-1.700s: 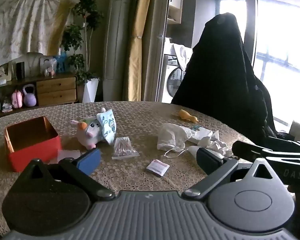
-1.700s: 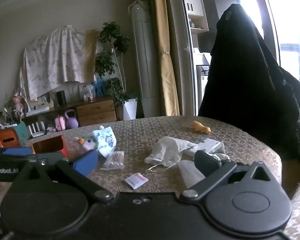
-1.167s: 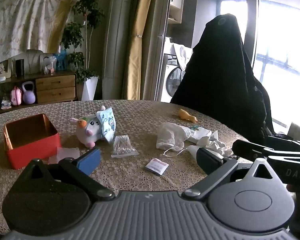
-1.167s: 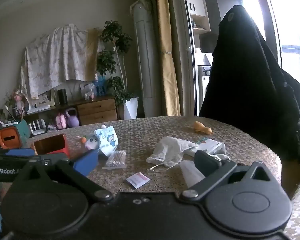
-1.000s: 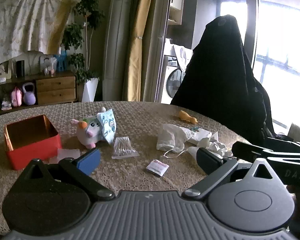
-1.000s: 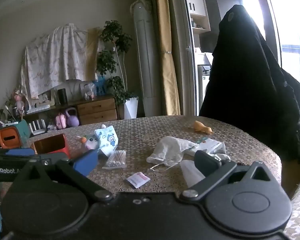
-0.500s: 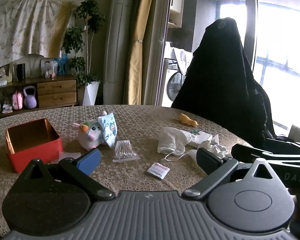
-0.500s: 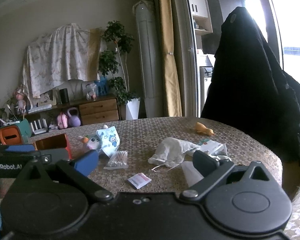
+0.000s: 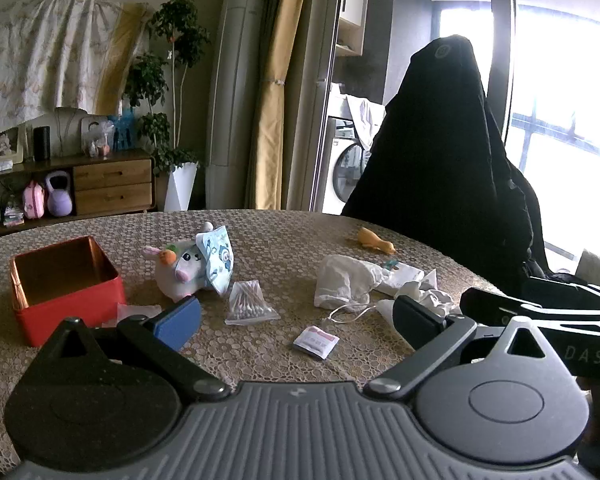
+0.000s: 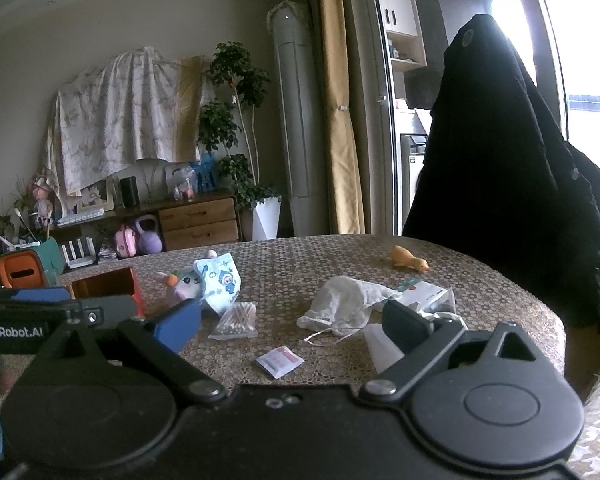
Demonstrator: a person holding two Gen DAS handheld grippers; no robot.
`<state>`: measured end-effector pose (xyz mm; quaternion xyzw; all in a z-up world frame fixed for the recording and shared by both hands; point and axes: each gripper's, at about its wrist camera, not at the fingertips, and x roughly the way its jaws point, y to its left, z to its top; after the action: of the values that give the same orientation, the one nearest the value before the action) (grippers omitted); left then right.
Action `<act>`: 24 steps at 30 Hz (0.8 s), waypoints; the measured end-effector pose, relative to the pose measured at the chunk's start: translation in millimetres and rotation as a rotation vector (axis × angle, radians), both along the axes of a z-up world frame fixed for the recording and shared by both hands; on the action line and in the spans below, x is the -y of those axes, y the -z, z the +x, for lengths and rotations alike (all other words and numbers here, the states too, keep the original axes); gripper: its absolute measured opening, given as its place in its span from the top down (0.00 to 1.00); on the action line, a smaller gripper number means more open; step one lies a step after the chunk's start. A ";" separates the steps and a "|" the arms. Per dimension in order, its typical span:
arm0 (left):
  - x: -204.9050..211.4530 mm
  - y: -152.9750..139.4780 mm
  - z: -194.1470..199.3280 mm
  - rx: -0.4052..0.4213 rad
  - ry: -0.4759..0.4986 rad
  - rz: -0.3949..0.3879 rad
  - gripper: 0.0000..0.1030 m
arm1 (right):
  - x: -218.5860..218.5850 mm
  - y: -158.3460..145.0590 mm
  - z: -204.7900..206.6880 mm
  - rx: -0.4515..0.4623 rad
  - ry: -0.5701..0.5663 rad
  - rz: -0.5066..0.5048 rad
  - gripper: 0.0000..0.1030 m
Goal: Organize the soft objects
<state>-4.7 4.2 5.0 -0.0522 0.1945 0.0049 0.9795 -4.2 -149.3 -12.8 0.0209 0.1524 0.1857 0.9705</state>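
Note:
A white plush toy [image 9: 182, 276] lies on the lace-covered table [image 9: 284, 248], with a blue-patterned cloth pack [image 9: 216, 256] leaning on it. To its right lies a crumpled white cloth bag [image 9: 344, 280]. An open red tin box [image 9: 68, 300] stands at the left. My left gripper [image 9: 298, 314] hovers open over the near table, with nothing between its fingers. My right gripper [image 10: 292, 324] hangs beside it, its jaws wide and closing slightly on nothing. From there I also see the plush toy [image 10: 188, 284] and the cloth bag [image 10: 344, 300].
A bag of cotton swabs [image 9: 250, 302], a small sachet [image 9: 316, 340], white packets [image 9: 404, 276] and a yellow duck toy [image 9: 374, 240] also lie on the table. A chair draped in black cloth [image 9: 440, 160] stands at the far right edge. A sideboard [image 9: 112, 188] stands beyond.
The right gripper's right finger has edged inward a little. Both hands stay where they were, with only a slight sway of the views.

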 end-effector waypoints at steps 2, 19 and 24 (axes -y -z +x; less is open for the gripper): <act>0.4 -0.6 0.2 0.000 0.003 0.003 0.00 | 0.5 -1.3 -0.6 0.002 0.002 -0.001 0.06; -6.9 1.4 3.9 0.010 -0.007 -0.011 0.00 | 1.2 -2.1 2.6 0.003 0.004 0.004 0.05; -9.8 0.7 4.4 0.023 -0.007 -0.021 0.00 | 0.9 -3.0 3.0 0.008 0.001 -0.001 0.06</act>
<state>-0.2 14.0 4.3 -0.0632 0.1833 0.0058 0.9810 -1.2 -150.2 -9.7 0.0198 0.1485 0.1854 0.9712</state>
